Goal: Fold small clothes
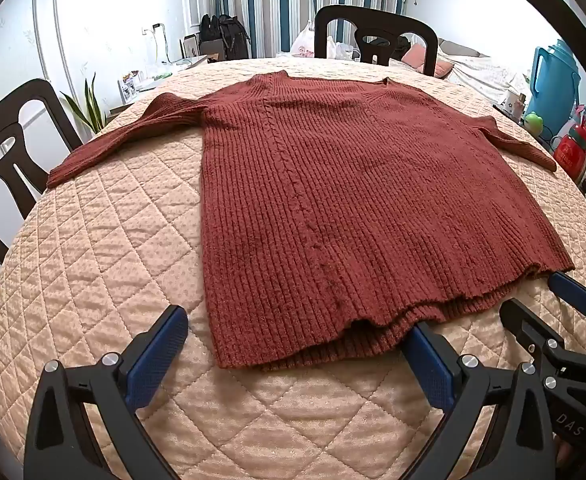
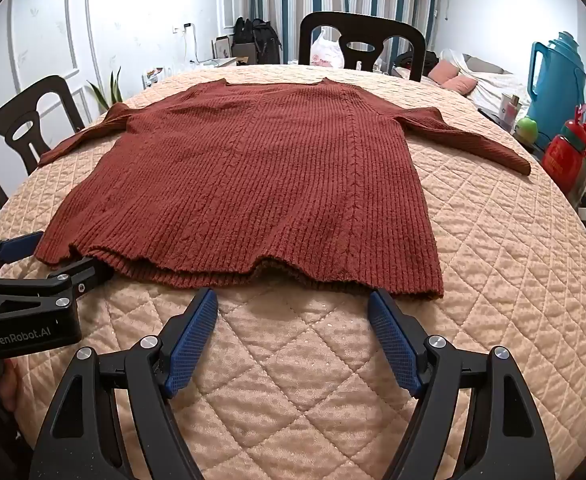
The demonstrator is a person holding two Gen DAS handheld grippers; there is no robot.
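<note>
Left wrist view: a rust-red ribbed sweater (image 1: 333, 184) lies flat on the quilted desk (image 1: 105, 264), neckline toward the far chair (image 1: 373, 32), hem toward the camera, both sleeves spread outward to the sides. The left gripper (image 1: 297, 324) has its fingers (image 1: 161, 344) spread wide apart, holding nothing; the left finger rests on bare quilt beside the hem's left corner, and the right fingertip lies at the wavy hem edge, apparently slipped just under it, though the overlap is hard to judge. The right gripper (image 1: 541, 308) enters at the lower right, one blue finger reaching to the hem's right corner. A second chair (image 1: 17, 140) stands at the left of the desk, with a plant (image 1: 89, 108) behind it. A blue jug (image 1: 553, 80) and a red bottle (image 1: 573, 152) stand off the desk at the right. Right wrist view: the same sweater (image 2: 269, 176) spreads across the desk (image 2: 493, 264), its hem nearest the camera. The right gripper (image 2: 293, 304) is wide open and empty, both fingers (image 2: 193, 340) on the quilt just short of the hem, the right one close to the hem's right corner. The left gripper (image 2: 49, 256) lies at the left edge, its fingers parted around the hem's left corner, the near one just beside the fabric. The blue jug (image 2: 557, 76) and red bottle (image 2: 565, 160) again stand at the right, beyond the desk edge.
</note>
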